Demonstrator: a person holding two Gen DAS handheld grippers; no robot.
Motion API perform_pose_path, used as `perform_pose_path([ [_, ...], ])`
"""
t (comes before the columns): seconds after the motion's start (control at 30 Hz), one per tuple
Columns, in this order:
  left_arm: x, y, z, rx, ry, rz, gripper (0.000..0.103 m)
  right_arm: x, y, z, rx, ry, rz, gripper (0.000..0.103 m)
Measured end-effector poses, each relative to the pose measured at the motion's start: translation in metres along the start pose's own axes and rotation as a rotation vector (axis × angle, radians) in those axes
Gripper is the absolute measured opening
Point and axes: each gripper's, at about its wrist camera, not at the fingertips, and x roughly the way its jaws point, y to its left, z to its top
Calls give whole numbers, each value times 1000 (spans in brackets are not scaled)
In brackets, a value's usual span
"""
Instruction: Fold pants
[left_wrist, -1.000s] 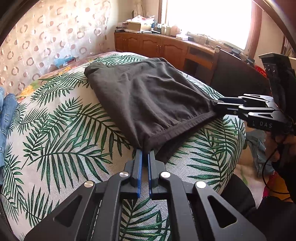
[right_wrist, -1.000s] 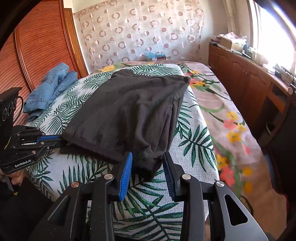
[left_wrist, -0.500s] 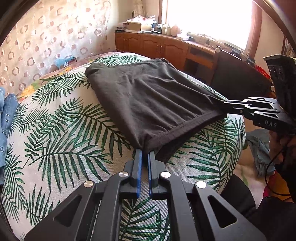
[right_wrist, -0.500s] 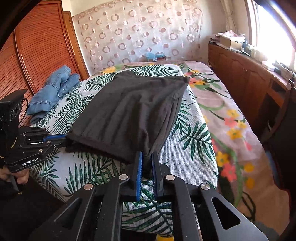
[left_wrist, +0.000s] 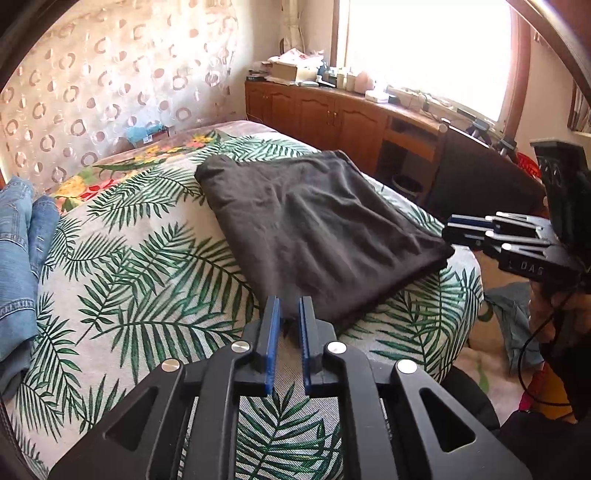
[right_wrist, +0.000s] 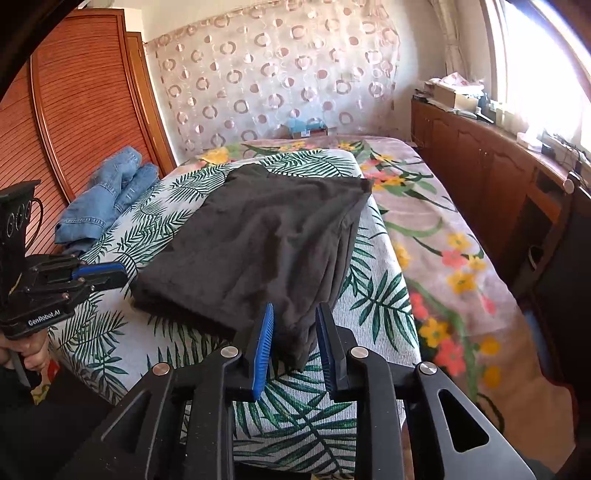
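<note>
We saw the pants (left_wrist: 314, 229), dark grey and folded into a flat, slightly wrinkled rectangle, lying on the leaf-print bedspread (left_wrist: 140, 266).

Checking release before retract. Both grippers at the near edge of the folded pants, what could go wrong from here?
1. The right gripper has just opened, yet the near corner of the dark pants sits between its pads; pulling back may snag it.
2. That corner hangs near the edge of the leaf-print cover; a tug could drag the fold off.
</note>
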Motion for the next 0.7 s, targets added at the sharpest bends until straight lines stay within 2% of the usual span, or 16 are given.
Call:
perform_pose_path([
  [0.03, -1, 1, 1, -3, -1, 0, 15, 1, 0, 0, 0, 0, -1, 25],
  [0.13, 1, 3, 4, 0, -7, 26, 32, 5, -2, 0, 4, 4, -6, 25],
  [0.17, 3, 5, 4, -3, -6, 33, 43, 7, -2, 0, 8, 8, -6, 26],
  [0.23, 9, 9, 6, -18, -1, 32, 55, 10, -3, 1, 11, 14, -6, 27],
  [0.3, 17, 14, 7, -32, 10, 55, 76, 13, -3, 1, 14, 18, -8, 31],
  [0.7, 44, 17, 5, -44, 56, 54, 78, 24, -9, 1, 19, 53, -26, 34],
])
